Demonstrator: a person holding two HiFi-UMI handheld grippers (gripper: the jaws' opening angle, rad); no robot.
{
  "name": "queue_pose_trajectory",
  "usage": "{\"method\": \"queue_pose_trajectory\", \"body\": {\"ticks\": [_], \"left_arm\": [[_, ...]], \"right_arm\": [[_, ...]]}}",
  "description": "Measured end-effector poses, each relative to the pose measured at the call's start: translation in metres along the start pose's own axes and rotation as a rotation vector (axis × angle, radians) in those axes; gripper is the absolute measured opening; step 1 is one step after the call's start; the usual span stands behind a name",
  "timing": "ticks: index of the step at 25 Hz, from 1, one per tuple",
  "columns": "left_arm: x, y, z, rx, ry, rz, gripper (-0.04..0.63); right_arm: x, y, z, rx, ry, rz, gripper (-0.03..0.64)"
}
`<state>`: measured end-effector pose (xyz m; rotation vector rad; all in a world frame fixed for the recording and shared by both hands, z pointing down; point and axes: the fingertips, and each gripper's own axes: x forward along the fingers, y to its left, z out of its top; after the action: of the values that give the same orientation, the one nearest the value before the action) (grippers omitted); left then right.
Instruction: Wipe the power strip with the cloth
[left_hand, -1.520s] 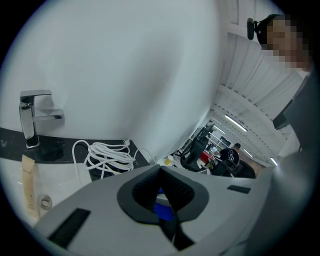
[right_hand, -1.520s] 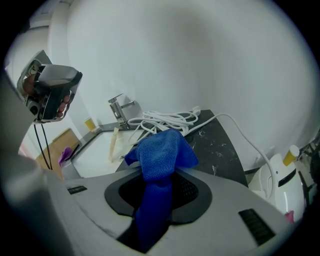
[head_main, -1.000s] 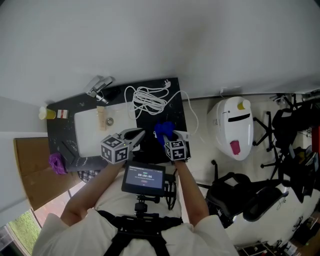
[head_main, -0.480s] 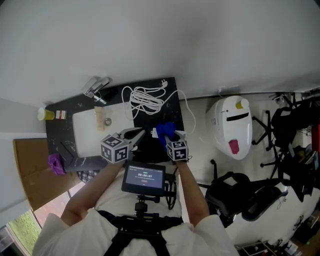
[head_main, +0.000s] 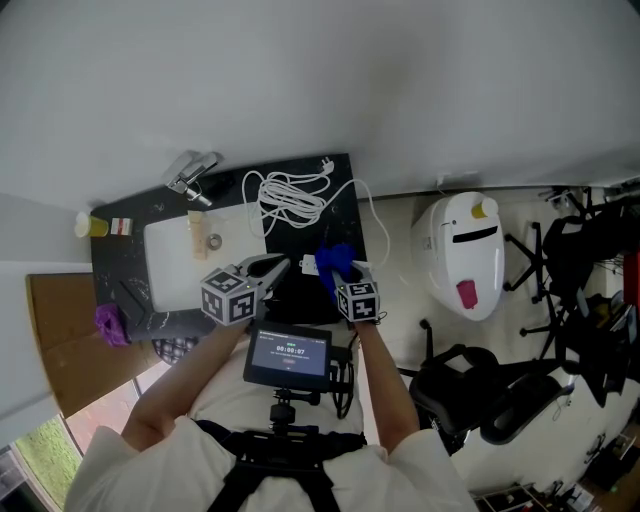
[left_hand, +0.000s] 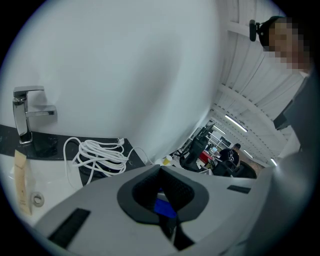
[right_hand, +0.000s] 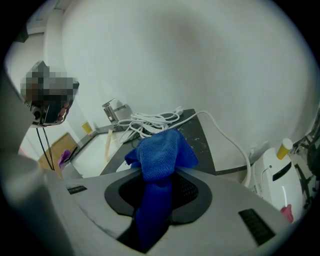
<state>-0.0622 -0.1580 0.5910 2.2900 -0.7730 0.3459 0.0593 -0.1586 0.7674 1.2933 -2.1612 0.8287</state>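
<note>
1. Two grippers are hovering over the near edge of a black counter (head_main: 345, 215), just beyond a small screen (head_main: 290, 355) mounted at the person's chest.
2. At 11 o'clock from the screen, the left gripper (head_main: 281, 266) is holding its jaws together at the tips. A small blue patch is showing in the gap behind them, and I cannot tell what it is.
3. At 1 o'clock from the screen, the right gripper (head_main: 335, 272) is clamping a blue cloth (right_hand: 161, 159), which is bunching up past the jaw tips.
4. Between the two grippers, the white power strip (head_main: 309, 265) is lying on the counter, just at 9 o'clock of the cloth. Whether the two are touching is unclear.
5. At 9 o'clock of the left gripper, a white sink (head_main: 170, 262) is sitting in the counter.
6. At 12 o'clock from the power strip, farther back, a coiled white cord (head_main: 292, 197) is lying on the counter.
7. At 10 o'clock, a faucet (head_main: 192, 176) is standing at the counter's far edge, well apart from both grippers.
</note>
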Motion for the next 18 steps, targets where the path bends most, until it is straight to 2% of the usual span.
{"method": "queue_pose_trajectory", "body": {"ticks": [18], "left_arm": [[0.021, -0.022, 0.004, 0.009, -0.001, -0.008, 0.009]], "right_arm": [[-0.023, -0.03, -0.005, 0.008, -0.011, -0.027, 0.103]]}}
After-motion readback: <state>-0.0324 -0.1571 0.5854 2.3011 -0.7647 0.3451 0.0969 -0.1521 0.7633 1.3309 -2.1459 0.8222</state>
